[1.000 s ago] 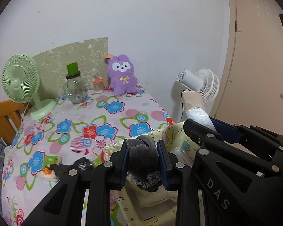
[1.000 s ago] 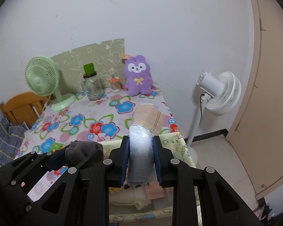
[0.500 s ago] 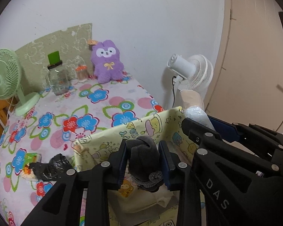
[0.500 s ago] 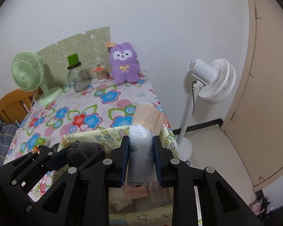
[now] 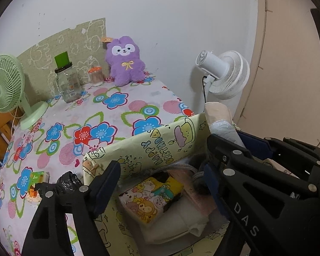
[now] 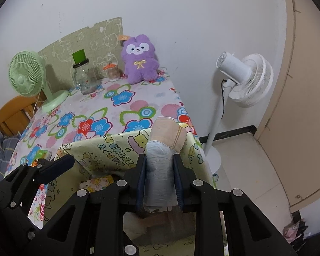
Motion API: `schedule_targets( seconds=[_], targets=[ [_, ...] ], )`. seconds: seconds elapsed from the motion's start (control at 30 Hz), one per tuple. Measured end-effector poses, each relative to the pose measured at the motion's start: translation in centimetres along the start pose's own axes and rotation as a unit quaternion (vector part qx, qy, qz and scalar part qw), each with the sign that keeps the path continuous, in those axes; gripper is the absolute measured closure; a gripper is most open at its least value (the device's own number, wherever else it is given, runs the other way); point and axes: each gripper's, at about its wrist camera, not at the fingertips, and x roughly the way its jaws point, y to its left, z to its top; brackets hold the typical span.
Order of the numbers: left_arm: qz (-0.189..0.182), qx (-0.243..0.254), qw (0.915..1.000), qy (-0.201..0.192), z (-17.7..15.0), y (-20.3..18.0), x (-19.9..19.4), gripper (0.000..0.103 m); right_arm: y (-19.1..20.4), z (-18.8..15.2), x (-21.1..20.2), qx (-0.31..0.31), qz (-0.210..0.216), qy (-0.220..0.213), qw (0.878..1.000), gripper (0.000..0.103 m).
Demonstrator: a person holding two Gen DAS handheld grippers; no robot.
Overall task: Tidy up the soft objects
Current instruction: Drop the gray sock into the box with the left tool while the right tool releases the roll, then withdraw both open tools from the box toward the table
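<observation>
Since the earlier frames the left gripper [image 5: 160, 183] has just spread its jaws, dropping the grey socks [image 5: 199, 178] into the yellow cartoon-print bin [image 5: 160, 147] (one item stowed, apparently). Beside it, angled down over the bin, the right gripper [image 6: 159, 177] pinches a wrapped roll [image 6: 159, 170].

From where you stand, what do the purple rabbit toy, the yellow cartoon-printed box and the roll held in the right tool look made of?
Purple rabbit toy: plush, its matte fuzzy pile showing.
Yellow cartoon-printed box: probably coated fabric or thin plastic sheet; its walls sag and crease with a faint sheen.
Roll in the right tool: seemingly beige cloth wrapped in clear plastic film, which wrinkles and glints.
</observation>
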Motion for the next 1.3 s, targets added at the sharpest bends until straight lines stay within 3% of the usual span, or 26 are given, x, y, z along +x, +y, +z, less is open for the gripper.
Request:
schedule_targets(
  seconds=[0.13,0.3,0.57,1.3],
  targets=[
    [-0.003,0.004,1.0,0.005,-0.1,0.0,0.0,0.018,0.2,0.0,0.3,-0.003,0.008,0.004,1.0,0.069],
    [-0.007,0.007,0.9999,0.002,-0.2,0.0,-0.3,0.015,0.4,-0.1,0.1,-0.002,0.009,0.001,1.0,0.049],
    [-0.006,0.006,0.9999,-0.005,-0.5,0.6,-1.5,0.013,1.2,-0.3,-0.9,-0.006,0.003,-0.008,1.0,0.035],
    [0.019,-0.013,0.9986,-0.048,-1.9,4.6,-7.1,0.004,6.1,-0.7,-5.8,-0.027,0.005,-0.061,0.998,0.015]
  ],
)
